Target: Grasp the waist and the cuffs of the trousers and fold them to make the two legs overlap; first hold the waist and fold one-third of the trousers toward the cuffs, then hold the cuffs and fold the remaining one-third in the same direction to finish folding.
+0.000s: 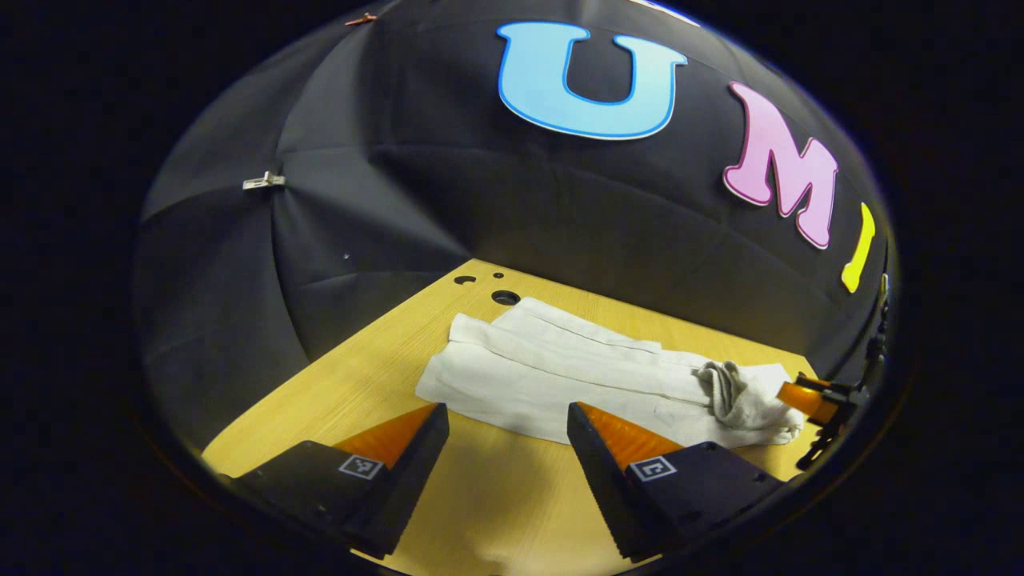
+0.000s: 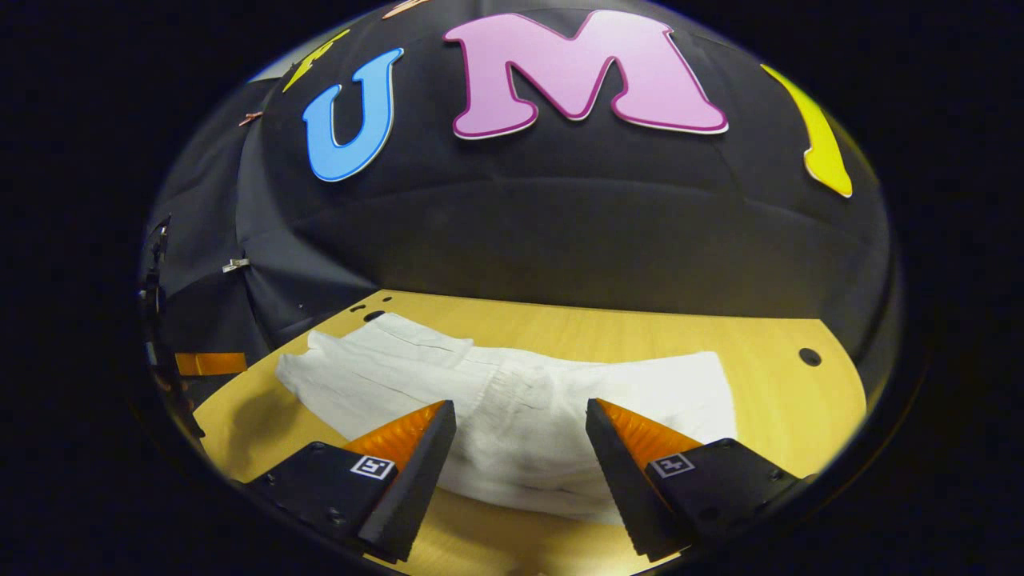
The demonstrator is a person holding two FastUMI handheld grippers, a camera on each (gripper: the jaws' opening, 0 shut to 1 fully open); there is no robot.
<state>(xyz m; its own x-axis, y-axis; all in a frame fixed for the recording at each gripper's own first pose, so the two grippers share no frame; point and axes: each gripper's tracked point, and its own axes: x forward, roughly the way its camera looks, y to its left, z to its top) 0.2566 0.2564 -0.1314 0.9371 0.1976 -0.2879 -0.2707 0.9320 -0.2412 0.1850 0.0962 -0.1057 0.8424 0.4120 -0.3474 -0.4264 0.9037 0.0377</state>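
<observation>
White trousers [image 1: 560,376] lie on the wooden table [image 1: 360,376] with the two legs stacked. Their cuffs [image 1: 472,332] point to the far left corner, and the rumpled waist [image 1: 744,396] lies at the right. My left gripper [image 1: 508,418] is open, hovering just in front of the near edge of the legs with nothing between its fingers. The right gripper [image 1: 816,400] reaches in from the right at the waist. In the right gripper view, the trousers [image 2: 520,384] spread across the table [image 2: 784,400]. My right gripper [image 2: 520,412] is open over the waist end, with cloth showing between its fingers.
Round holes are cut in the tabletop near the far corner [image 1: 506,298] and at the right side [image 2: 810,357]. Black booth cloth closes the table on the far sides. Bare wood runs along the near edge in front of the trousers.
</observation>
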